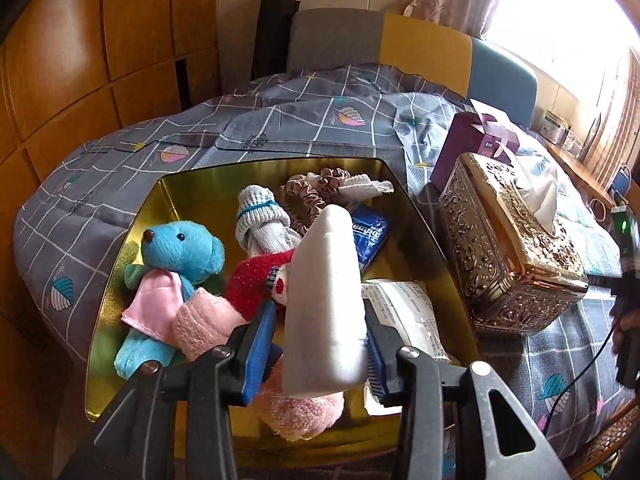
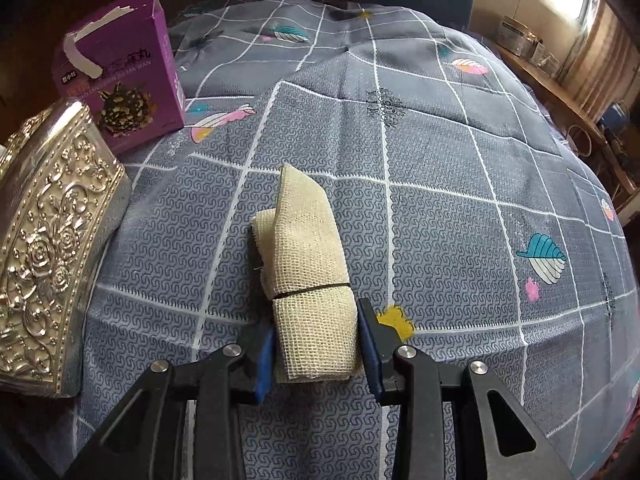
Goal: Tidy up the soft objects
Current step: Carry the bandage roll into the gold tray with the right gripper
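In the left wrist view a gold tin (image 1: 160, 208) on the bed holds a blue teddy (image 1: 180, 248), a grey sock roll (image 1: 260, 220), scrunchies (image 1: 308, 192), a red sock (image 1: 256, 284) and pink fluffy pieces (image 1: 304, 412). A white foam block (image 1: 324, 300) stands upright between the fingers of my left gripper (image 1: 320, 344), above the tin. The right pad is against it and a narrow gap shows at the left pad. In the right wrist view my right gripper (image 2: 318, 344) is shut on a beige mesh cloth roll (image 2: 308, 248) tied with a dark band, just above the quilt.
An ornate metal tissue box (image 1: 508, 248) (image 2: 52, 240) sits right of the tin, with a purple carton (image 1: 468, 148) (image 2: 124, 76) behind it. A blue tissue pack (image 1: 370, 236) and a white packet (image 1: 408, 312) also lie in the tin. The grey checked quilt (image 2: 440, 200) covers the bed.
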